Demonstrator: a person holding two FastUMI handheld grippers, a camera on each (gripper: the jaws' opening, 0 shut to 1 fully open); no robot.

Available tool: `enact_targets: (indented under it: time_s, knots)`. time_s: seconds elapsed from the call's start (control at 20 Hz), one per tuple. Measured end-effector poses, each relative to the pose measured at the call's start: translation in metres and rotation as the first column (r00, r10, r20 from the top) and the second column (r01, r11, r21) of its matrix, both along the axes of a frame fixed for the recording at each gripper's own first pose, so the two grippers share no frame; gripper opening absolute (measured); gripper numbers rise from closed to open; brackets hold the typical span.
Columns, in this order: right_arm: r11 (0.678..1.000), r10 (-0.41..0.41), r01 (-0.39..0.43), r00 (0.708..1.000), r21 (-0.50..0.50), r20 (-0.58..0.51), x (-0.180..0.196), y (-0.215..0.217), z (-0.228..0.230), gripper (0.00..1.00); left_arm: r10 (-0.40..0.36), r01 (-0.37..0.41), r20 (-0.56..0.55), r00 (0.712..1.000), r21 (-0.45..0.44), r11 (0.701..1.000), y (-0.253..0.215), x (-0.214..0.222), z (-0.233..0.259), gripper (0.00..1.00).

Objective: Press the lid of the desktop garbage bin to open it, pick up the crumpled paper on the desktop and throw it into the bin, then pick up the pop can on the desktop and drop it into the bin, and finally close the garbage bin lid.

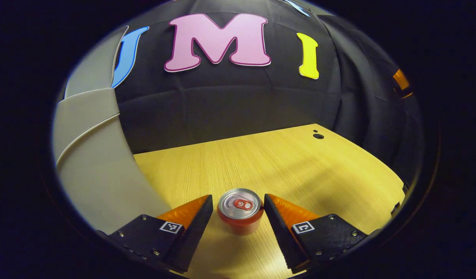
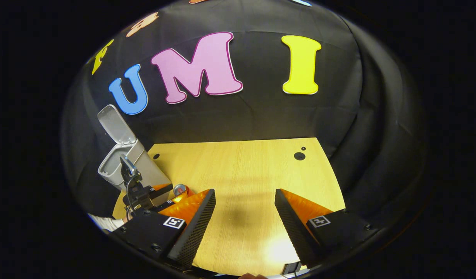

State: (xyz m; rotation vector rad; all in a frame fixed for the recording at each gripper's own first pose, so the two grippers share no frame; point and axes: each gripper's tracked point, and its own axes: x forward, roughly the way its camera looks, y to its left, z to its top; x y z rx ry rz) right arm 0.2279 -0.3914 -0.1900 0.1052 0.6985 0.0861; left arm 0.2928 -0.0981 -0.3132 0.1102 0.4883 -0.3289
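A red pop can (image 1: 240, 211) with a silver top stands upright on the wooden table (image 1: 300, 162). My left gripper (image 1: 238, 200) is open, one finger on each side of the can; the right finger looks close to touching and a small gap shows at the left. The grey garbage bin (image 1: 98, 174) rises just to its left. In the right gripper view the bin (image 2: 123, 164) stands at the table's far left with its lid (image 2: 116, 126) tipped up, and the left gripper (image 2: 160, 193) sits beside it at the can (image 2: 180, 190). My right gripper (image 2: 244, 195) hangs open over bare table.
Two small dark holes (image 2: 299, 156) mark the table's far right corner. Black cloth walls close off the back and right. A white sleeve (image 2: 106, 223) shows at the lower left of the right gripper view.
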Motion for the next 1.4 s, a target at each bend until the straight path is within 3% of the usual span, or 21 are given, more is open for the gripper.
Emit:
enact_targets:
  time_s: [0.9,1.15,1.4]
  knots:
    - [1.000,-0.014,0.013,1.000,-0.007,0.000,-0.007,-0.012,0.001,0.99,-0.027,0.027,-0.020,0.999,-0.007,1.000,-0.010,0.002,-0.003,0.81]
    - [1.000,-0.004,0.004,1.000,0.000,0.004,-0.006,-0.007,0.002,0.99,-0.043,0.043,0.034,0.998,-0.002,0.999,-0.011,-0.002,0.036,0.81]
    - [1.000,0.018,-0.018,1.000,0.008,0.009,-0.005,0.005,0.001,0.99,-0.014,0.019,0.141,0.990,-0.039,0.999,0.008,-0.008,0.116,0.80]
